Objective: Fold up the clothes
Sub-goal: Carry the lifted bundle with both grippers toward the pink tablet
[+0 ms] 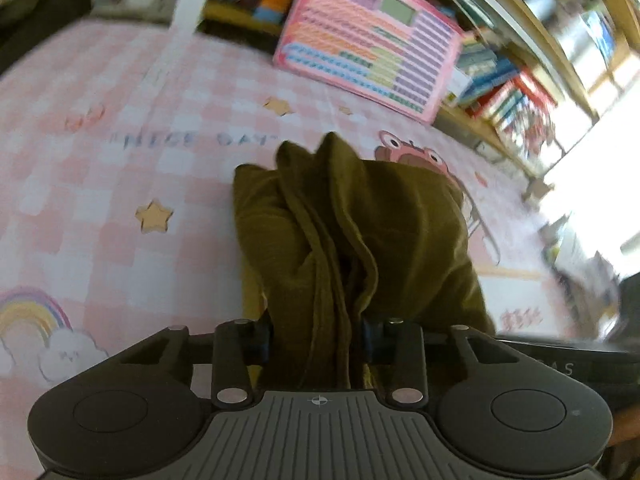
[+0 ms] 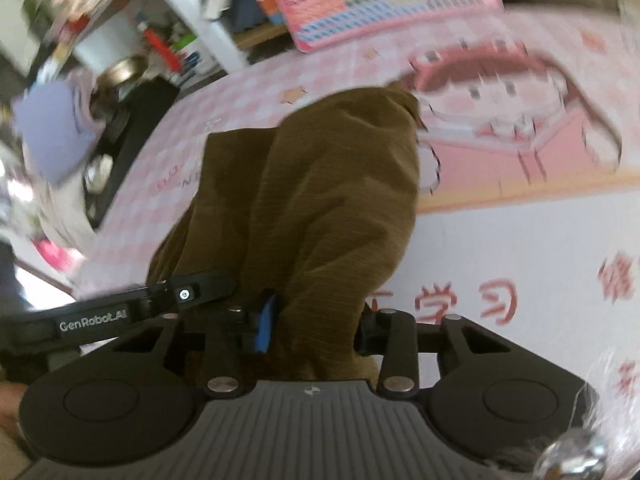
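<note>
Hidden: I can't see either set of fingertips; olive cloth (image 1: 352, 220) buries them. Both views are motion-blurred, shelves at the far side mostly smear.
Cut off: the cloth's near end drops behind each gripper body, so I can't see its full extent.
Left gripper (image 1: 316, 338): clamped on a bunched fold of cloth, blue pads pressed against it on both sides.
Right gripper (image 2: 316, 326): clamped on another bunch of the same cloth (image 2: 332, 184); blue pad (image 2: 265, 326) tight on its left side.
Cloth: hangs crumpled from both grips, over the pink checked mat (image 1: 120, 184); whether it touches the mat I can't tell.
Other gripper: the left one's arm (image 2: 120, 312) sits just left of my right gripper.
Writing: "GenRobot.AI" on that arm; red Chinese characters (image 2: 464, 300) on the mat, near right; blue mat lettering (image 1: 192, 140) too blurred to read.
Far: pink chart board (image 1: 368, 36) leaning, print illegible.
</note>
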